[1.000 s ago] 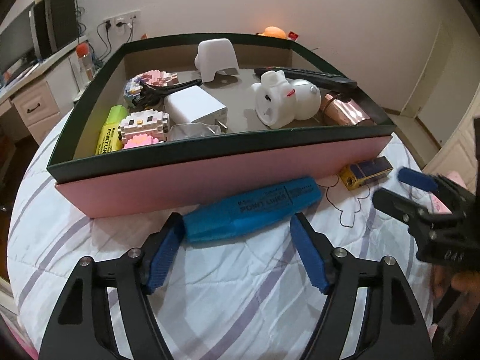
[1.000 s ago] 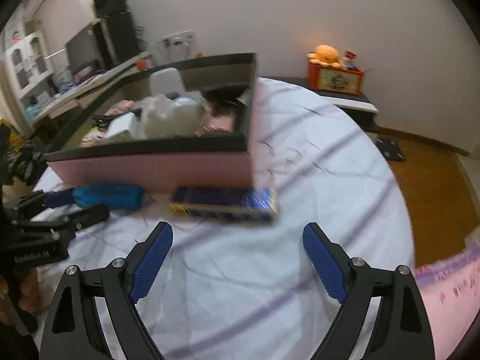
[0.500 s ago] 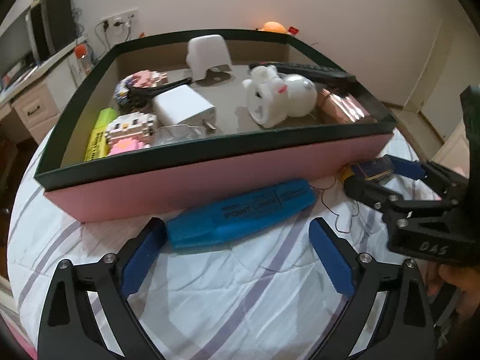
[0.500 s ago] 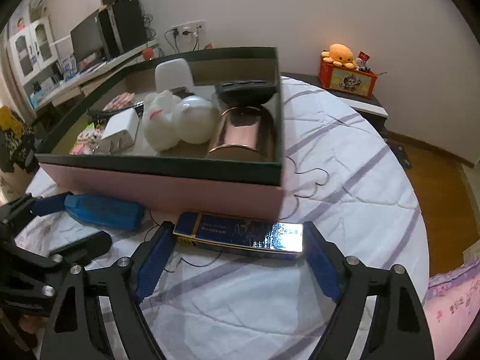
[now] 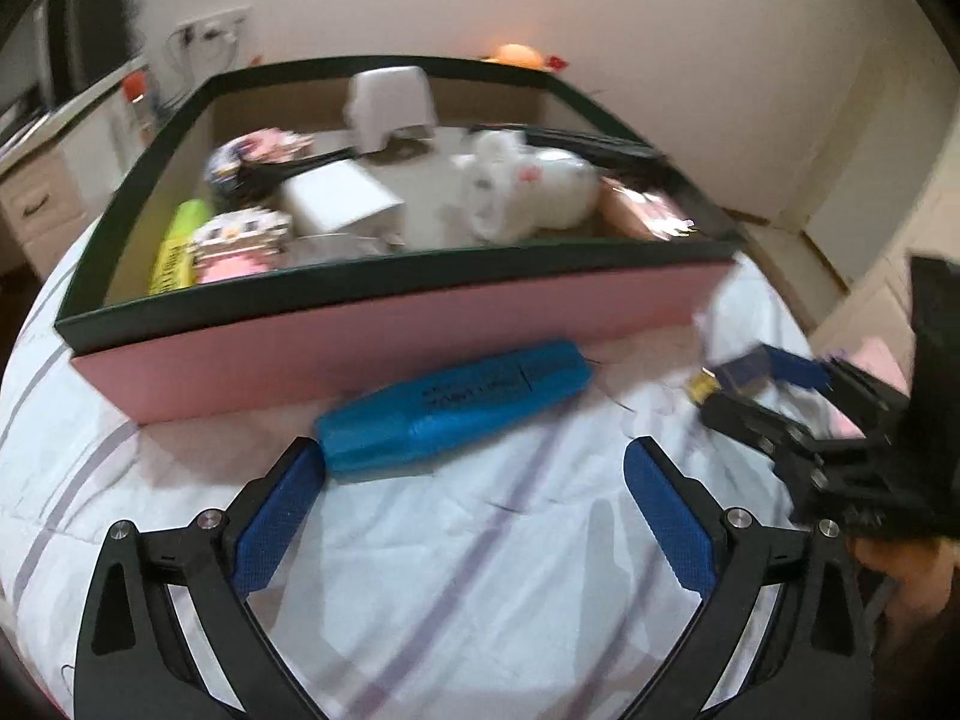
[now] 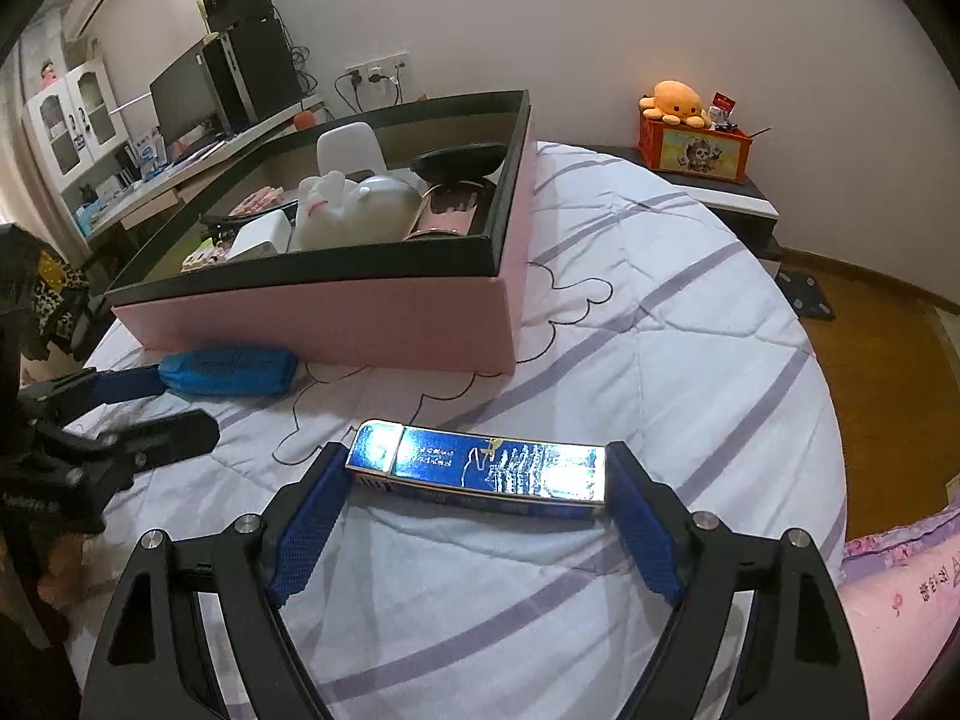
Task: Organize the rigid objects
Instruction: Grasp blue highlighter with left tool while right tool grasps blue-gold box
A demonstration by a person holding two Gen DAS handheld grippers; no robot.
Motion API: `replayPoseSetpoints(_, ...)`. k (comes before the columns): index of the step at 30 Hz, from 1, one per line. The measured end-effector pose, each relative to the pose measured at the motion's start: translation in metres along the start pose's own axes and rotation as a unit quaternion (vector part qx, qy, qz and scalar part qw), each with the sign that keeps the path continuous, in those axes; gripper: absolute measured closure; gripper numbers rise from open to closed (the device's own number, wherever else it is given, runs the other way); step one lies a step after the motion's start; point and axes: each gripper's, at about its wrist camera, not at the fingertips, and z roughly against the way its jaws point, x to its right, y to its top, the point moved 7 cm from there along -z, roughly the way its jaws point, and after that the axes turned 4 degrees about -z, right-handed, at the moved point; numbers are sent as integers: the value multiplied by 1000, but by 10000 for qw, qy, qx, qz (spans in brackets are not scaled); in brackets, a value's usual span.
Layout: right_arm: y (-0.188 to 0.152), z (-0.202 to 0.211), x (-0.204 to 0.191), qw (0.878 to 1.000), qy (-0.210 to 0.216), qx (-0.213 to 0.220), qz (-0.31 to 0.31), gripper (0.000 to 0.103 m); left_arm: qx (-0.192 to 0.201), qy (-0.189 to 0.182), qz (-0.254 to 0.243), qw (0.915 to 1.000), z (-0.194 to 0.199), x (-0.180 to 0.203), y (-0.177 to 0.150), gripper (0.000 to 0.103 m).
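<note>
A pink box with a dark rim (image 5: 396, 348) (image 6: 336, 318) stands on the bed and holds several objects. A blue marker (image 5: 456, 405) (image 6: 228, 371) lies in front of it. My left gripper (image 5: 474, 480) is open, its left finger touching the marker's end. A shiny blue flat box (image 6: 480, 465) lies on the bedspread; part of it shows in the left wrist view (image 5: 738, 369). My right gripper (image 6: 477, 507) (image 5: 774, 387) has a finger at each end of the shiny box, touching or nearly touching it. I cannot tell whether it grips it.
Inside the pink box are a white plush toy (image 5: 516, 192), a white charger (image 5: 339, 204), a yellow marker (image 5: 174, 246), a black remote (image 6: 459, 159) and a rose-gold case (image 6: 447, 210). A bedside shelf with an orange plush (image 6: 675, 102) stands at the back right.
My right gripper has come down around the shiny blue box, a finger now at each end. My left gripper has drawn back slightly and opened wider around the blue marker.
</note>
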Motion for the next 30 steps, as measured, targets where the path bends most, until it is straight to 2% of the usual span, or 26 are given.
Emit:
replayPoseSetpoints(3, 0, 1, 1, 10000, 70, -4, -21, 18, -108, -499, -415, 9978, 3, 27, -8, 2)
replayPoseSetpoints(5, -1, 2, 1, 9999, 118, -1, -44, 18, -59, -510, -738, 9959, 7, 39, -12, 2)
replayPoseSetpoints(7, -4, 5, 2, 9999, 157, 9, -71, 18, 56, -283, -798, 9964, 10, 36, -10, 2)
replayPoseSetpoints(10, -6, 7, 2, 9998, 163, 19, -86, 18, 259, 415, -640, 9968, 7, 17, 1, 2)
replayPoseSetpoints(13, -9, 9, 0, 9999, 144, 25, -81, 18, 322, 732, -587, 9951, 1, 7, 8, 5)
replayPoseSetpoints(16, -11, 10, 0, 9999, 115, 35, -82, 18, 41, 710, -697, 9950, -15, 10, 8, 24)
replayPoseSetpoints(18, -12, 10, -2, 10000, 52, 43, -61, 18, 38, 744, -925, 9929, -18, 17, 8, 29)
replayPoseSetpoints(20, -12, 9, -3, 10000, -24, 49, -48, 18, 47, 609, -1104, 9920, -16, 24, 7, 49)
replayPoseSetpoints(24, -14, 10, -6, 9999, -105, 63, -35, 18, 35, 618, -1331, 9892, -11, 38, -1, 59)
replayPoseSetpoints(30, -21, 13, -15, 9999, -105, 26, 29, 18, -17, 613, -1265, 9901, 0, 45, -16, 72)
